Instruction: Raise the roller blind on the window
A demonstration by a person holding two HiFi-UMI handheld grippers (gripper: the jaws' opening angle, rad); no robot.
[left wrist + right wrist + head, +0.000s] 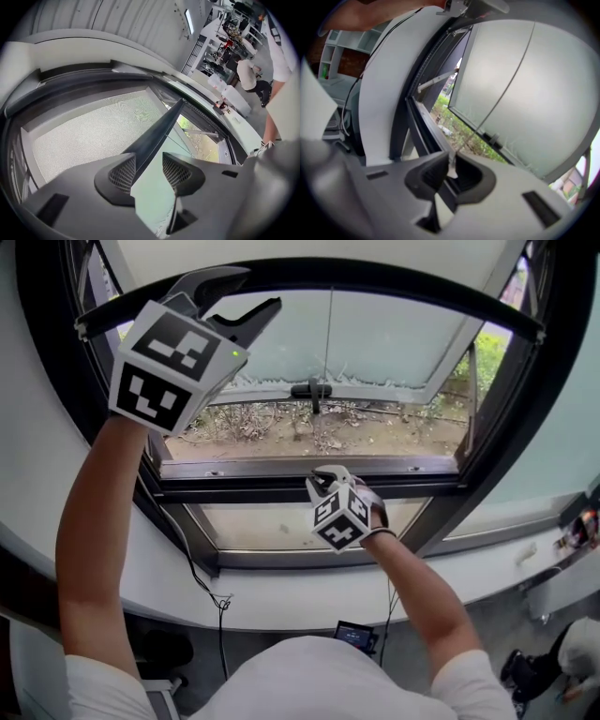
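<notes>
**Roller blind high on an open window, one gripper at its rail, one on its cord**

The black-framed window [506, 427] fills the middle of the head view, its sash swung open on bare ground and shrubs. The roller blind [309, 254] lies pale along the top edge and ends in a dark bottom rail [422, 292] that arcs across the upper frame. At upper left the left gripper [253, 296] is lifted to that rail with its jaws wide apart. The rail runs between them, close against one pad and clear of the other. At centre, lower down, the right gripper [328, 479] has its jaws nearly together, pinching the pale end of the thin pull cord [328, 334], which runs up toward the blind.
</notes>
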